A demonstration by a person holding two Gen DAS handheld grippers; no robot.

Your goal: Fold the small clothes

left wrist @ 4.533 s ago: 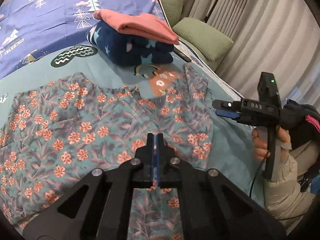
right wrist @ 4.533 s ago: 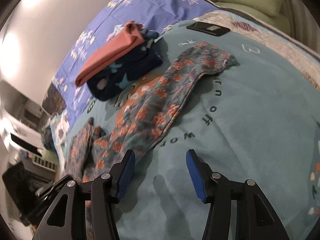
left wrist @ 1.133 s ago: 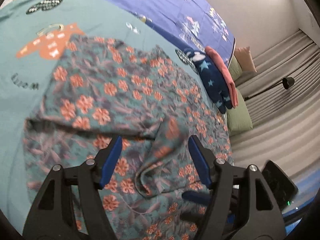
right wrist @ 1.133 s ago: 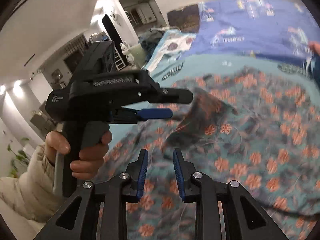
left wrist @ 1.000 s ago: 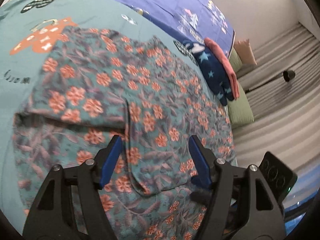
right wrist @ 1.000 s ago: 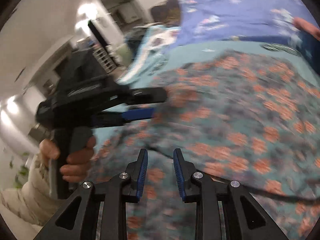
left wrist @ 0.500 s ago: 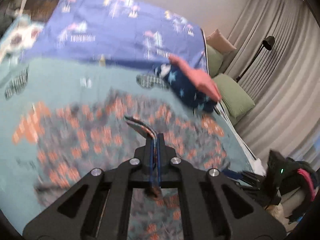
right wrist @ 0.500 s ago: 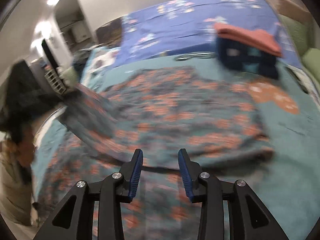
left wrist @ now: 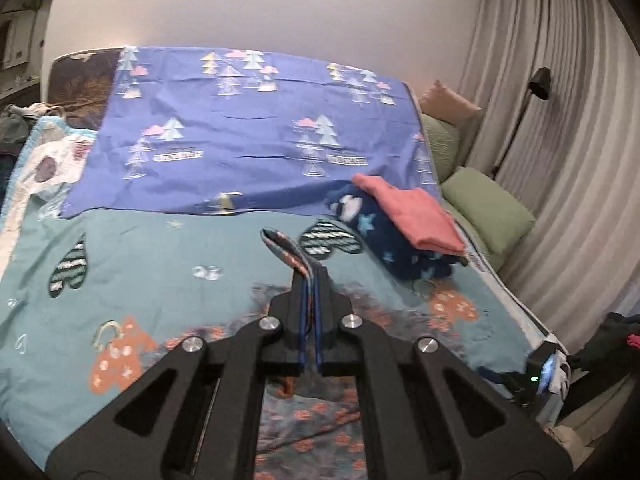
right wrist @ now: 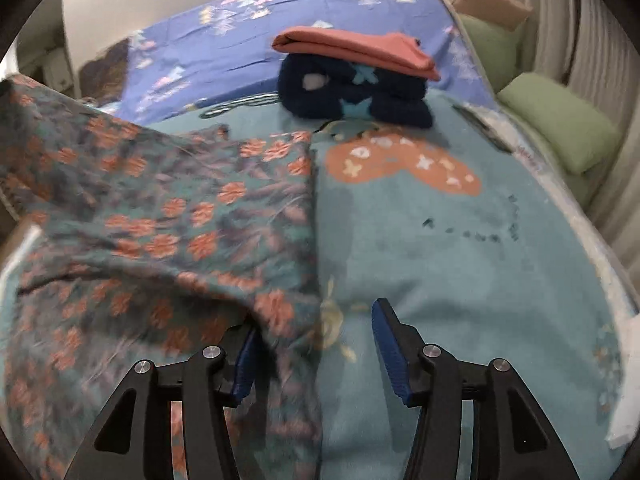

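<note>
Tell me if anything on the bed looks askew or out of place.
Nothing is spilled or damaged. The floral garment is only part folded: one side is lifted off the blanket, pinched in the shut left gripper. The pink top sits skewed on the navy bundle.

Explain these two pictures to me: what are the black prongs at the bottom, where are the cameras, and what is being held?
No robot here: a person holds a two-finger gripper in each hand, with a wide-angle camera on each looking along its fingers. The black prongs are those fingers.

The left wrist view shows the left gripper shut on a fold of the floral garment, lifted off the bed.

The right wrist view shows the right gripper; its jaws have just been opening and pinch nothing, though the garment's edge lies between them.

Further back sits a folded stack: a pink piece on a navy starred one. Green pillows lie to the right.
</note>
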